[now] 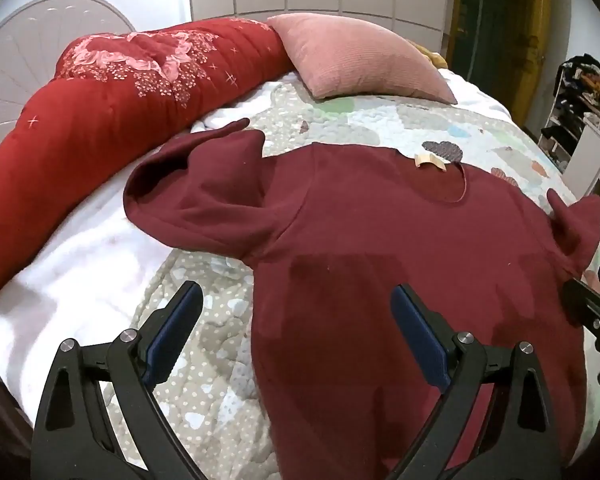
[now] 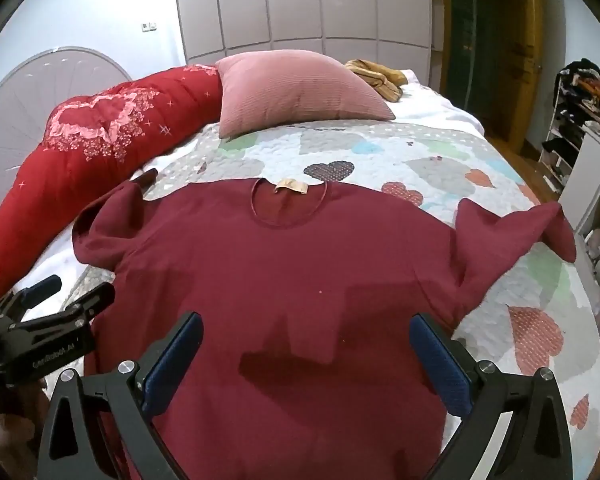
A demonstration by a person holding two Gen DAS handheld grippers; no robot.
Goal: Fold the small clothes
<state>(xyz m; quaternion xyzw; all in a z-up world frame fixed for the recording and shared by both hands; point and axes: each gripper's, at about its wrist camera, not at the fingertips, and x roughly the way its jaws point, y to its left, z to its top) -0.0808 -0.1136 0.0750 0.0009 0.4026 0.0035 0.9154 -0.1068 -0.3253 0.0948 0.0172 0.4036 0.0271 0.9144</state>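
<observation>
A wide bed (image 2: pixel 440 168) fills both views, covered by a quilt printed with hearts. On it, a dark red long-sleeved top (image 2: pixel 284 264) lies spread flat, neckline away from the cameras, with a tan label (image 2: pixel 291 186) showing inside the collar. Its body is smooth. Its sleeves are bunched: one folds back on itself toward a long red bolster (image 1: pixel 100 120), the other crumples near the bed's far side edge. A pink cushion (image 2: pixel 296 88) rests beyond the collar, apart from the top.

The fabric looks soft, light and limp, likely a knit that will drape and slide little on the quilt. A pinch at a shoulder seam or sleeve cuff should lift it easily; thin layers may slip from a shallow grip.

Both tongs angle downward over the hem end of the top. The left tongs (image 1: pixel 296 332) straddle its side edge, jaws spread fully wide, holding nothing. The right tongs (image 2: pixel 306 354) hover above the lower body, likewise wide apart and empty.
</observation>
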